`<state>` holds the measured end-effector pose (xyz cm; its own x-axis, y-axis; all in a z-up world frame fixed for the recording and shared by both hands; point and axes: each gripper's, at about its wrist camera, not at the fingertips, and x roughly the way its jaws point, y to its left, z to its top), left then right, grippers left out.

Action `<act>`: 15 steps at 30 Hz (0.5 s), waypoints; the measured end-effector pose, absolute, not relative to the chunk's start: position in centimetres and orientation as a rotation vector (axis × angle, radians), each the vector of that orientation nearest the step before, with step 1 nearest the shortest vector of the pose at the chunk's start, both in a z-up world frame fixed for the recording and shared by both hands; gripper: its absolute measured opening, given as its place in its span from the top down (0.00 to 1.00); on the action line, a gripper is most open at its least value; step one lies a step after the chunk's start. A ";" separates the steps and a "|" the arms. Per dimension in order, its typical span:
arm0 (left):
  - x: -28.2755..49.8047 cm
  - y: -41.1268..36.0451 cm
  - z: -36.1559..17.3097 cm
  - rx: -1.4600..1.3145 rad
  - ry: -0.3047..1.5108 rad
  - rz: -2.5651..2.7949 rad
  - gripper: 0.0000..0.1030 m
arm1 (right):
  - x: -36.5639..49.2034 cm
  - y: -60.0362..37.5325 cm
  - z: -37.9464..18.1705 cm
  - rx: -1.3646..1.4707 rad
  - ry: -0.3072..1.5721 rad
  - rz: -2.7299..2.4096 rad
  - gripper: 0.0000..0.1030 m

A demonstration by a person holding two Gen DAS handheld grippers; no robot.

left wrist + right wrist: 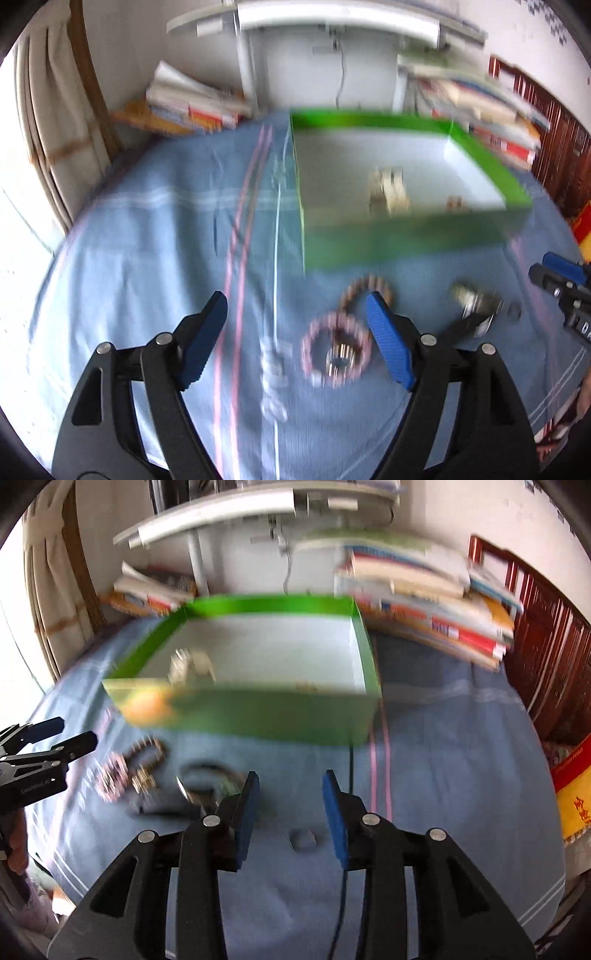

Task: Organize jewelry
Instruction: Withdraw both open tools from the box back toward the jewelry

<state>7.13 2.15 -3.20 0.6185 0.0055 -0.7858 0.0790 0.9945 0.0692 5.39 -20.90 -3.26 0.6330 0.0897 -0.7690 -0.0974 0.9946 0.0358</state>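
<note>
My left gripper [295, 325] hangs fingers apart over the pink bracelet [335, 349], bound for the green box [406, 236]; right gripper [290, 801] waits empty, fingers apart.

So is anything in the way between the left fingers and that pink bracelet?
Nothing visible. The pink bracelet lies on the blue cloth just ahead of the open left gripper, between its fingers. A brown bracelet lies just beyond it.
</note>
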 end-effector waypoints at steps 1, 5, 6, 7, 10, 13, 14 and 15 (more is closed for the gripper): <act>7.0 2.1 -4.0 0.113 0.927 -0.038 0.25 | 5.4 -21.0 -4.0 -0.017 0.899 0.100 0.65; 7.1 2.2 -5.5 0.140 0.968 -0.018 0.24 | 5.8 -20.6 -6.2 -0.021 0.959 0.118 0.65; 7.1 2.3 -5.6 0.131 0.970 -0.021 0.23 | 5.8 -20.3 -6.4 -0.025 0.961 0.128 0.65; 7.1 2.3 -5.7 0.126 0.971 -0.024 0.21 | 5.8 -19.8 -6.5 -0.033 0.961 0.143 0.65; 7.2 2.1 -6.0 0.134 0.978 -0.028 0.21 | 5.6 -18.6 -6.3 -0.052 0.943 0.182 0.65; 7.4 1.9 -6.2 0.135 0.986 -0.030 0.20 | 5.6 -17.6 -5.9 -0.073 0.925 0.212 0.65; 7.4 1.9 -6.2 0.131 0.989 -0.030 0.20 | 5.7 -17.2 -5.9 -0.086 0.918 0.217 0.65; 7.4 2.0 -6.3 0.129 0.990 -0.030 0.20 | 5.8 -17.0 -5.9 -0.092 0.915 0.222 0.65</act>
